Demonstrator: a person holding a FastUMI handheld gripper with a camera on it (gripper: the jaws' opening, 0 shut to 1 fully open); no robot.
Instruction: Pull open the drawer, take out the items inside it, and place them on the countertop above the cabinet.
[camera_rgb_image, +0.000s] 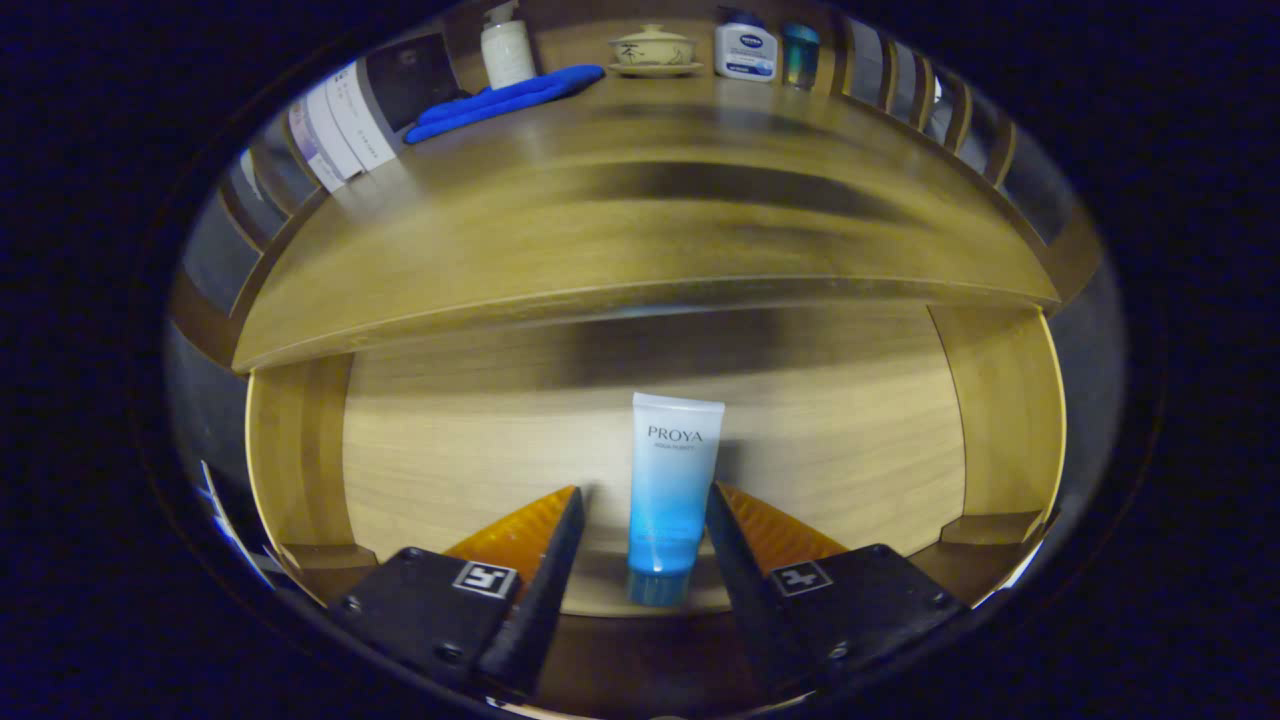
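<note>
My gripper (645, 500): I hold it low over the pulled-out drawer, fingers spread apart, one on each side of the tube. The right finger looks to be at the tube's edge; the left finger stands a little clear of it, so I am not clamping anything.
Tube (670, 495): white at the flat end, fading to blue toward the cap. It lies on the drawer floor between my fingers, cap end toward me, flat end pointing away toward the cabinet.
Drawer (300, 450): pale wood, open, its side walls left and right of my fingers. The tube sits about midway between those walls.
Countertop (640, 230): the wooden top of the cabinet, above and beyond the drawer; its near part is bare.
Blue cloth (505, 100): lying at the back left of the countertop.
White pump bottle (507, 48): upright just behind the cloth.
Lidded cup on saucer (653, 50): at the back, near the middle.
White jar with blue cap (746, 48): right of the cup.
Small teal bottle (800, 55): just beside that jar, on its right.
</note>
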